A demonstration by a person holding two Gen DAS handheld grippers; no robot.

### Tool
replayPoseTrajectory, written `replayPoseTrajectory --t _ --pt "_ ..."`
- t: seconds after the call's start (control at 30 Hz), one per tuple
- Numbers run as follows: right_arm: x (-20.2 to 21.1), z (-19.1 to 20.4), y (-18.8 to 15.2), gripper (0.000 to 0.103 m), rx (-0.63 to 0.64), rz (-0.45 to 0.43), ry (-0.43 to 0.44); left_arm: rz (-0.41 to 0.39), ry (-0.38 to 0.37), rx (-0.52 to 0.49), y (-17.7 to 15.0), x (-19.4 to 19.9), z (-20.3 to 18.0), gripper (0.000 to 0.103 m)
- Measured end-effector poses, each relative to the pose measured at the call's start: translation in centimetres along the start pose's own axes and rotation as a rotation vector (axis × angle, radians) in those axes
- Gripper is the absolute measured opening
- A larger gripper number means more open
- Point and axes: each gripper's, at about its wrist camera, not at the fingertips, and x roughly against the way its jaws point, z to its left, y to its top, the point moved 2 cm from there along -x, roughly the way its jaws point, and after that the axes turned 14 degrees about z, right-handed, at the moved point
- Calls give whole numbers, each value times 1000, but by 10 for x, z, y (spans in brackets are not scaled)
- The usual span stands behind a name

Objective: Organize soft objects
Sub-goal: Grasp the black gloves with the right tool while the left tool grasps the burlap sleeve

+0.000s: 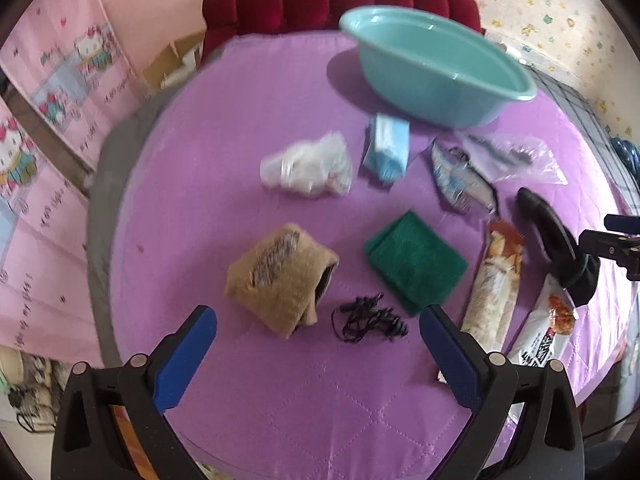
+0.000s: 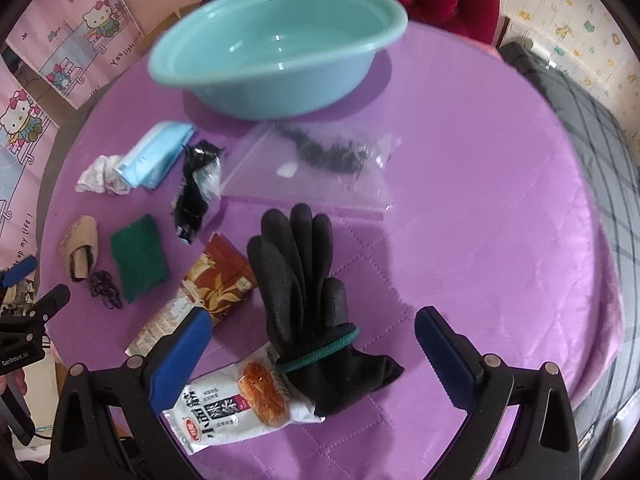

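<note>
A teal basin (image 1: 436,68) (image 2: 276,44) stands at the far side of the purple table. In the left wrist view, a tan knitted cloth (image 1: 280,276), a black hair tie tangle (image 1: 368,320) and a folded green cloth (image 1: 416,260) lie just ahead of my open, empty left gripper (image 1: 318,356). In the right wrist view, a black glove pair (image 2: 312,300) lies between the fingers of my open, empty right gripper (image 2: 314,356), partly on a white snack packet (image 2: 240,404).
Also on the table: a white crumpled bag (image 1: 308,168), a blue mask pack (image 1: 386,148), a clear bag with black items (image 2: 320,160), a black wrapped bundle (image 2: 196,188) and a brown snack packet (image 2: 204,292). A red chair (image 1: 340,0) stands behind the table.
</note>
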Motion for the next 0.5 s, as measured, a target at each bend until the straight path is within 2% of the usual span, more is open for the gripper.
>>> replayPoseTrajectory --t 0.1,0.23,0.3,0.37,0.47,0.5 --pt "-13 0 3 103 7 11 8 46 -45 30 -3 -18 7 103" --pt "-27 0 8 101 20 19 30 60 -44 53 -5 -33 14 103" --pt "-31 1 9 87 28 24 46 64 -41 57 -5 -37 17 103" --pt "-35 3 11 56 32 35 60 69 -43 65 -5 -42 20 103" --pt "-37 3 11 33 38 29 83 72 -52 85 -3 -44 24 103" --pt "-36 3 10 31 40 21 92 72 -57 90 -2 -45 25 103"
